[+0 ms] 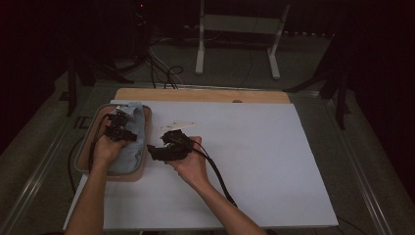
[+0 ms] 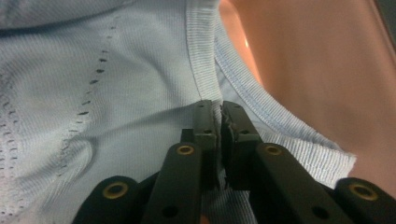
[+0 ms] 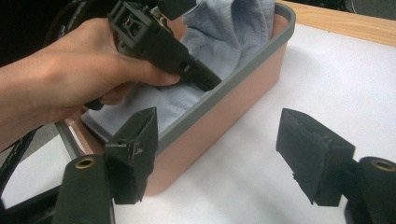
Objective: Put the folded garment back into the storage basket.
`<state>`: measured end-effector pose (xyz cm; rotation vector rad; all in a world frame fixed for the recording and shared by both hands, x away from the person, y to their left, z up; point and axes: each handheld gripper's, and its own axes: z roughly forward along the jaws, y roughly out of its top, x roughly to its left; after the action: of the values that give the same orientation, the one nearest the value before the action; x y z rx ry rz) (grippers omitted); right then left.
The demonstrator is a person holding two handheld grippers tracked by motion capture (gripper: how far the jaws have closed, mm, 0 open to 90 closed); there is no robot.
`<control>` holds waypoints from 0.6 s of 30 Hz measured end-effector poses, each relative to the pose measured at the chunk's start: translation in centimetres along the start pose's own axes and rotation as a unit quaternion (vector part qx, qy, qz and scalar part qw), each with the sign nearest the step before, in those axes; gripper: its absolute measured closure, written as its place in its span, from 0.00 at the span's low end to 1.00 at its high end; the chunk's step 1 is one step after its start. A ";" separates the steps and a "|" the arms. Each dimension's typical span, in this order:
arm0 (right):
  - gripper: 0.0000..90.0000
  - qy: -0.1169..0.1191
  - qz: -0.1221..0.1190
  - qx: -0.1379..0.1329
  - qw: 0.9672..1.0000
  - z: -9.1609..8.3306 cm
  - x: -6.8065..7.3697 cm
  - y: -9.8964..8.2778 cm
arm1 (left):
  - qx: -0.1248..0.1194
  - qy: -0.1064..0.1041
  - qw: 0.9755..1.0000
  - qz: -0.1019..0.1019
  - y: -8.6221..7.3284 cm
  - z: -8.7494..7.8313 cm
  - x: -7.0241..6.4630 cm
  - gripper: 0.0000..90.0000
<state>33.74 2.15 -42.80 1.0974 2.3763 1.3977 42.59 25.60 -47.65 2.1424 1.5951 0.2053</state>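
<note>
I have the left gripper (image 2: 218, 122) down inside the tray (image 3: 243, 65), its jaws pressed together on a ridge of the pale blue garment (image 2: 116, 93) just beside the ribbed neckline seam. The bite sits on the hem edge, I judge, because the doubled fabric there gives the pads something firm to pinch, where the thin knit body would slip.

The garment lies bunched in the pink tray with the grey rim, at the left of the white board (image 1: 254, 147); part of it mounds up against the far wall.

The right gripper (image 3: 224, 154) hangs just outside the tray's near wall, jaws spread wide with nothing between them, low over the board. I read that as standing ready: close enough to take a second hold once the cloth lifts clear.

A small white object (image 1: 177, 125) lies on the board beyond the right hand (image 1: 192, 164); I cannot tell what it is.
</note>
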 end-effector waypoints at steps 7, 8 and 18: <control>0.29 0.000 -0.005 -0.006 1.000 -0.5 -0.6 -0.1 | -0.044 -0.012 0.999 -0.010 -0.4 -1.2 0.0 0.66; 0.29 0.001 -0.005 -0.006 1.000 -0.6 -0.7 -0.1 | -0.049 -0.015 0.999 -0.014 -0.5 -1.3 0.1 0.65; 0.24 0.002 -0.012 -0.007 1.000 -1.1 -1.1 -0.5 | -0.097 0.004 0.995 -0.021 -1.4 -3.4 -0.1 0.32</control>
<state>33.79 0.49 -42.80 1.0588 2.3705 1.4091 40.07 26.74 -45.19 1.9614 1.5553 0.3407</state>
